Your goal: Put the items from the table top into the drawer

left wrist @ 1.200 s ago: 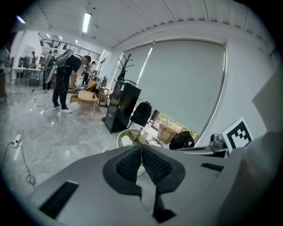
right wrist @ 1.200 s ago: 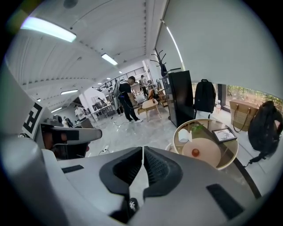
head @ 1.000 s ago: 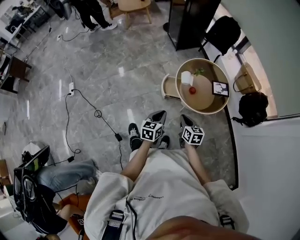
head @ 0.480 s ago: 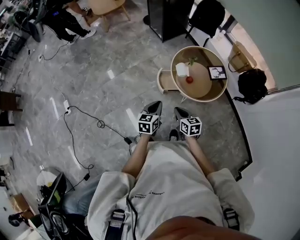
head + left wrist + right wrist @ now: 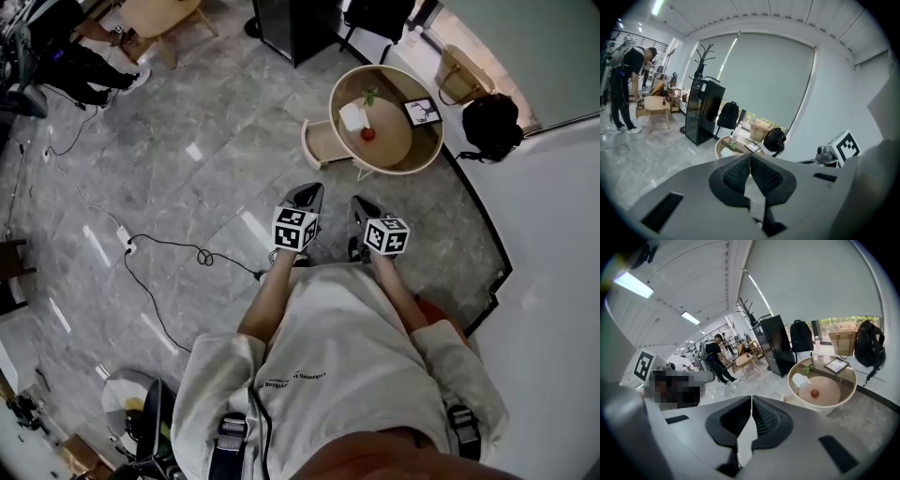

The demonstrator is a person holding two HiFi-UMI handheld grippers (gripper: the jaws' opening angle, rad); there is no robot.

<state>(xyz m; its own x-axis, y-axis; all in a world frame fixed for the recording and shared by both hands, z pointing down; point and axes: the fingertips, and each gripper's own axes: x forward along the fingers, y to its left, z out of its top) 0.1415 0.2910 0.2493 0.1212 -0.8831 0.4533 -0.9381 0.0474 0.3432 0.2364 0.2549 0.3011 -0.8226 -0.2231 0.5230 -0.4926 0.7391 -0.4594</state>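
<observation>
- Approach is the step in hand: the round desk (image 5: 394, 142) stands well ahead of you across the floor, and neither gripper is over it yet.
- Your left gripper (image 5: 307, 192) is clenched, pads together with nothing between them. Your right gripper (image 5: 359, 203) is closed tight and empty too.
- On the desk top, a small red fruit (image 5: 367, 134) lies near the middle, with a white item (image 5: 353, 116) just beside it that is too small to name.
- A little green plant (image 5: 370, 96) and a framed picture (image 5: 421, 112) sit nearer the far rim.
- The drawer (image 5: 322, 146) juts open from the desk's side, to your left, and looks bare inside.
- Stop where both the desk top and the open drawer are within reach, so you need not step again between picks.
- Spread the jaws before you lower a gripper. The raised rim probably rules out a low sideways entry, so come in from above.
- Take the red fruit across its widest part, since it is likely to roll if nudged.
- Expect the flat frame to be the awkward one, and grip it by an edge.
</observation>
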